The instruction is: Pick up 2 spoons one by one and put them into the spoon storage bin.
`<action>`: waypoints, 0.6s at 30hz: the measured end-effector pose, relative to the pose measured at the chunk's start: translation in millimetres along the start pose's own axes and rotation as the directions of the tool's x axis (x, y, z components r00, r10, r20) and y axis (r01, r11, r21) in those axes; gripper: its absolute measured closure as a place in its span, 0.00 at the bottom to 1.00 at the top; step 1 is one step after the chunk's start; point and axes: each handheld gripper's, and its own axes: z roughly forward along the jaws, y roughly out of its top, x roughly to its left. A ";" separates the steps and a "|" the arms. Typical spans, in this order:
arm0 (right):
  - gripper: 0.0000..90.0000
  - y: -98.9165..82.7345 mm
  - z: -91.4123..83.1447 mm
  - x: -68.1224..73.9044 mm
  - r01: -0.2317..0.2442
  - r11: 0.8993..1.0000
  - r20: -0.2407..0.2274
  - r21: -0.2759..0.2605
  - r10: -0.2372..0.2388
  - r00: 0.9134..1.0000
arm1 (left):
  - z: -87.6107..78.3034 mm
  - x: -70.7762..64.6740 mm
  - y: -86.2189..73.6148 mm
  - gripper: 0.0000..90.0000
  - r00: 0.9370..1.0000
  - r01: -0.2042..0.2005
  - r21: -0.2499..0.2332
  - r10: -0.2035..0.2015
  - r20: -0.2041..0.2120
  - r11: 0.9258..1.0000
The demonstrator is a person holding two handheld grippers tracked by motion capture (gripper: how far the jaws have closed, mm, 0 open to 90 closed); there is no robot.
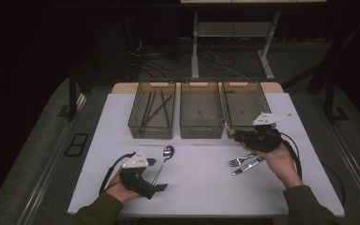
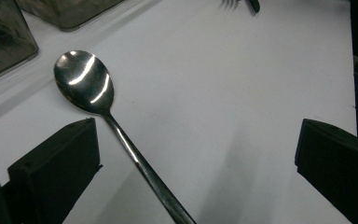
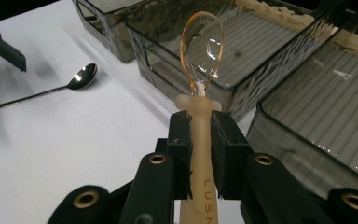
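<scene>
We have chopsticks (image 1: pixel 155 108) binned far left; R gripper (image 3: pixel 200 140) clamps amber spoon (image 3: pixel 202 46), L gripper (image 2: pixel 196 154) wide open, empty; steel spoon (image 2: pixel 86 84), fork (image 1: pixel 238 160), knife (image 1: pixel 248 166) remain.

Olive-green sleeves; black grippers with brass-ringed screw holes, grey three-cornered plates, trailing black cables.

White table (image 1: pixel 206 187) bearing three smoked plastic bins in a row at the far edge: left bin (image 1: pixel 140 129), middle bin (image 1: pixel 201 131), right bin (image 1: pixel 258 93); metal spoon (image 1: pixel 164 159) lying just beside the left gripper (image 1: pixel 157 186); fork (image 1: pixel 238 161) and knife (image 1: pixel 247 166) just below the right gripper (image 1: pixel 228 129).
</scene>
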 end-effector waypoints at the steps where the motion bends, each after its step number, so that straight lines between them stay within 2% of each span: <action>1: 0.87 1.7 1.6 -0.1 0.000 1.000 -0.001 -0.001 0.000 1.000 | 0.1 -0.1 -0.1 0.00 1.000 0.001 0.000 -0.001 0.000 1.000; 10: 0.87 18.6 16.6 -1.9 -0.005 0.999 -0.003 -0.036 0.005 1.000 | 0.5 -0.4 -0.1 0.00 1.000 0.005 -0.002 -0.005 0.001 1.000; 15: 0.87 35.5 27.2 -5.4 -0.016 0.998 0.000 -0.060 0.016 1.000 | 0.0 -0.2 0.0 0.00 1.000 0.003 0.000 -0.003 0.002 1.000; 18: 0.87 47.8 35.4 -6.1 -0.002 0.999 0.012 -0.051 0.003 1.000 | 0.0 -0.5 0.0 0.00 1.000 0.005 -0.004 -0.005 0.003 1.000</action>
